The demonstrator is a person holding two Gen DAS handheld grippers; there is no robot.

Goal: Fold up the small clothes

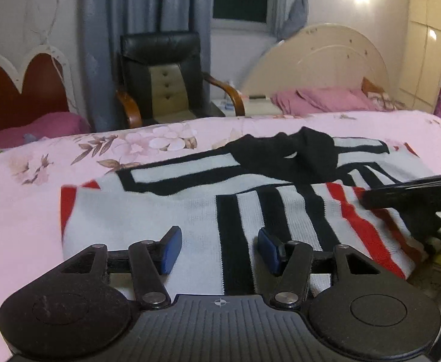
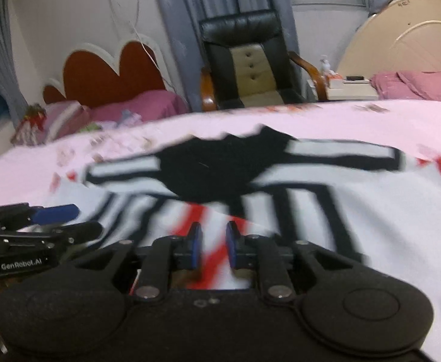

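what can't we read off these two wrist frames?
- Right wrist view: motion blur smears the sweater; whether the right gripper pinches fabric between its narrow jaws can't be told.
- Left wrist view: the left gripper body hides the sweater's near hem.
- Left wrist view: the right gripper and the frame's right edge hide the sweater's right side.
- Both views: the black piece on top is too dark to identify.

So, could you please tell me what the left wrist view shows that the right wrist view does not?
Only the left wrist view shows the left gripper from behind, open over the striped sweater, and the wardrobe. Only the right wrist view shows the right gripper, fingers narrowly apart with no cloth visibly pinched, and the whole heart-shaped headboard. Both show the sweater on the pink floral bedsheet, the black armchair and the grey curtains.
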